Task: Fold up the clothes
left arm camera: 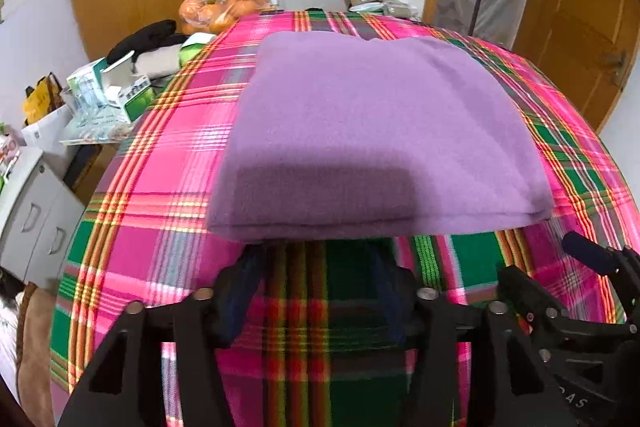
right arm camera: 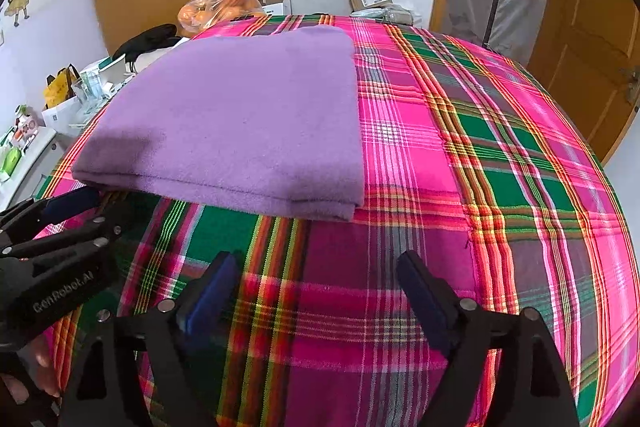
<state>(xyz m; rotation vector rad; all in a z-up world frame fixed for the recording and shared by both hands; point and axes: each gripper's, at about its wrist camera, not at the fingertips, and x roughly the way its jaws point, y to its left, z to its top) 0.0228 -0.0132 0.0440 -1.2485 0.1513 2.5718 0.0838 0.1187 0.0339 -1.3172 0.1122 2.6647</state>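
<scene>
Facing: folded purple cloth lies flat on plaid bedspread, near hem dead ahead at 12 o'clock of your left gripper.
L gripper: jaws apart, empty, tips just short of hem.
R gripper: jaws apart, empty; cloth sits at 10–11 o'clock, its near R corner closest.
Long axis: seems to run 9-to-3 across you.
Nearer hand: left, judging by both views.
</scene>
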